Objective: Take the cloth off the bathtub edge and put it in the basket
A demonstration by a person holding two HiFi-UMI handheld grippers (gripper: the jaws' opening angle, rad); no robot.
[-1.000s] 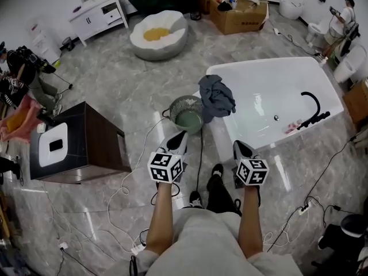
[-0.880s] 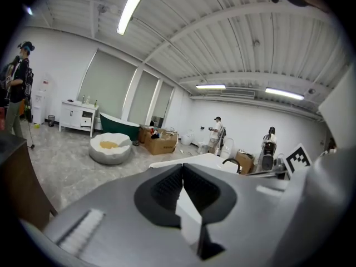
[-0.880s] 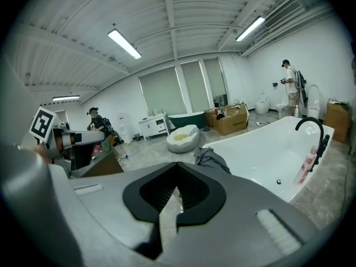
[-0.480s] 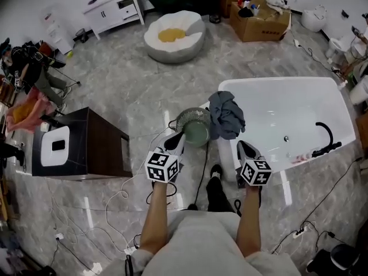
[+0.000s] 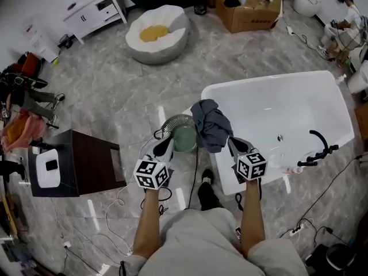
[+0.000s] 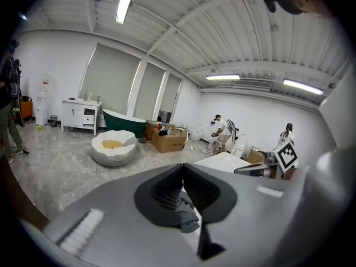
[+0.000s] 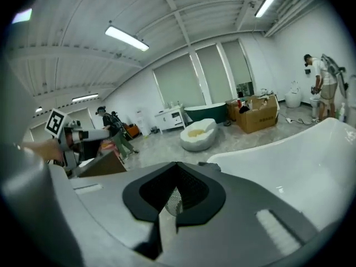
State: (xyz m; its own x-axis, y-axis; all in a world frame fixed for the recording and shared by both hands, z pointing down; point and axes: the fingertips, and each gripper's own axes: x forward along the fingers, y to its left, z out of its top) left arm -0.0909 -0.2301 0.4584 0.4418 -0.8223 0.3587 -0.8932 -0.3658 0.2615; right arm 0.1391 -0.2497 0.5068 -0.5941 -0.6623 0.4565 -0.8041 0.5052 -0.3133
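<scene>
A grey-blue cloth (image 5: 210,124) hangs crumpled over the near left corner of the white bathtub (image 5: 260,80). Beside it on the floor stands a round wire basket (image 5: 179,132) with a green inside. My left gripper (image 5: 168,141) is shut and empty, its tip just short of the basket. My right gripper (image 5: 232,142) is also shut and empty, at the tub's edge just right of the cloth. In the left gripper view the shut jaws (image 6: 182,168) frame the cloth (image 6: 186,216). In the right gripper view the gripper (image 7: 177,166) frames the basket mesh (image 7: 173,200).
A dark cabinet (image 5: 86,163) with a white device on top stands at the left. Cables (image 5: 192,180) trail over the marble floor by my feet. A black faucet (image 5: 319,145) sits at the tub's right end. A white round cushion (image 5: 155,30) and cardboard boxes (image 5: 253,7) lie farther off.
The person has stepped closer, so both grippers now sit nearer the cloth and the basket. Both stay shut.
</scene>
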